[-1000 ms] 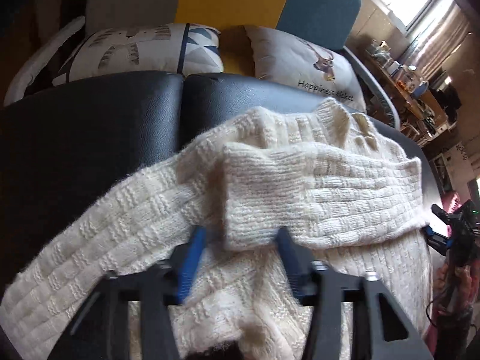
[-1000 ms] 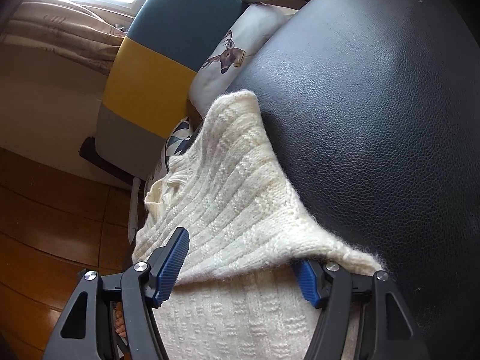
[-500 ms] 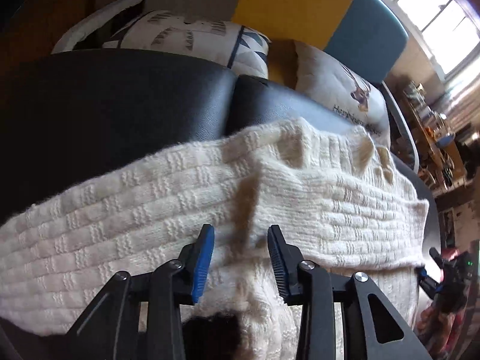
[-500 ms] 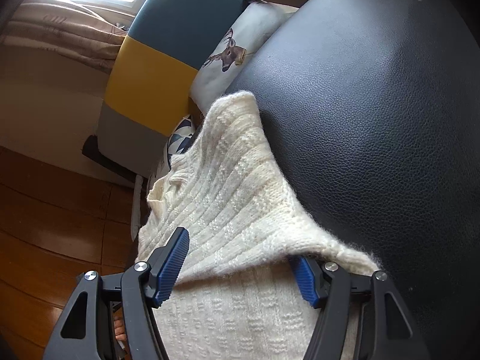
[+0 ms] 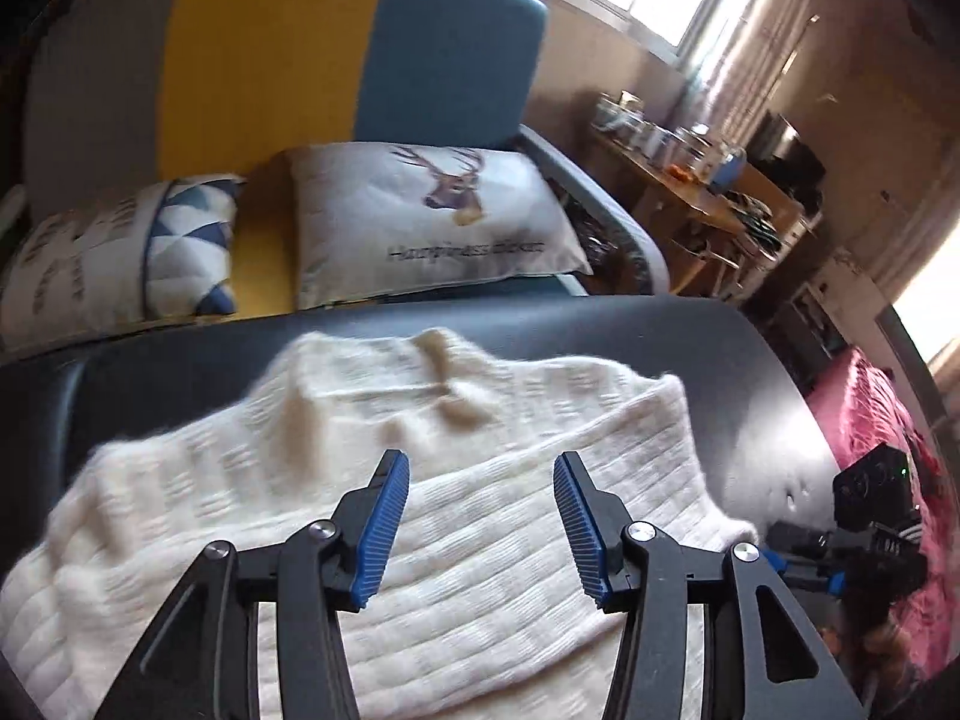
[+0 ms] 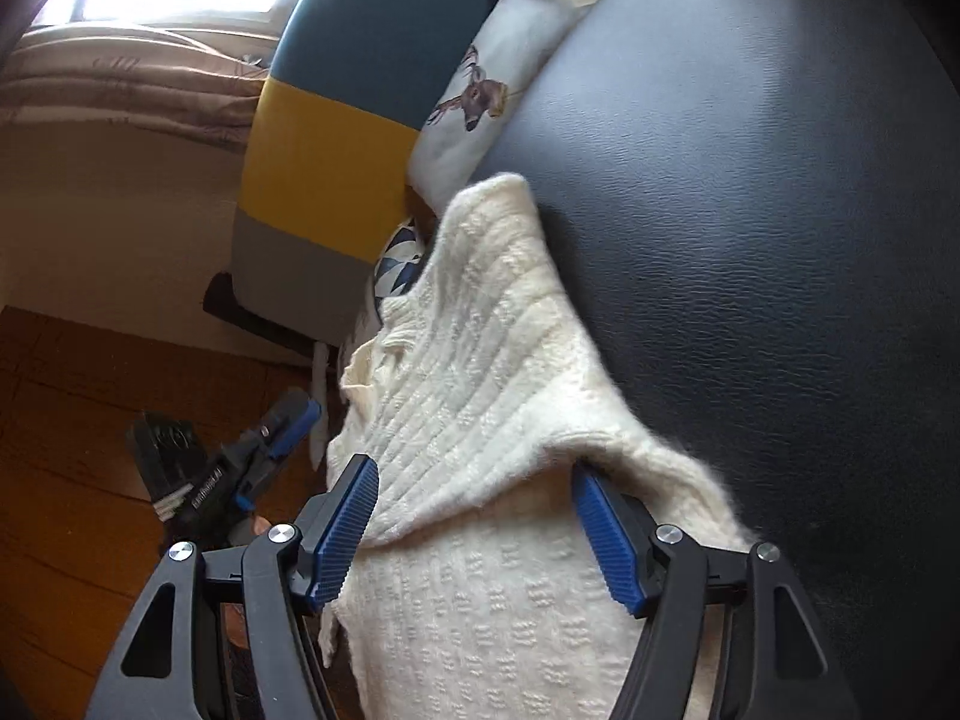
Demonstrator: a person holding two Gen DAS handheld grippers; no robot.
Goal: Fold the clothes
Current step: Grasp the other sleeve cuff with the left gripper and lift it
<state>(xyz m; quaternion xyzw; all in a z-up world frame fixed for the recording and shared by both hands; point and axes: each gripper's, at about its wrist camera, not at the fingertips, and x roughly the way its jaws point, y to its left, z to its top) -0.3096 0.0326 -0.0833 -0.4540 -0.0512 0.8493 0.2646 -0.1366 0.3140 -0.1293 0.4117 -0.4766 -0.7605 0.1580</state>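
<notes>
The fluffy cream sweater (image 5: 480,516) lies partly folded on the black leather seat (image 5: 720,372), right in front of both tongs. The left tongs (image 5: 480,522) have just been opening and now gape above the sweater with nothing pinched. The right tongs (image 6: 474,534) stand wide too, with a folded edge of the sweater lying loose between the blue pads (image 6: 342,534).
</notes>
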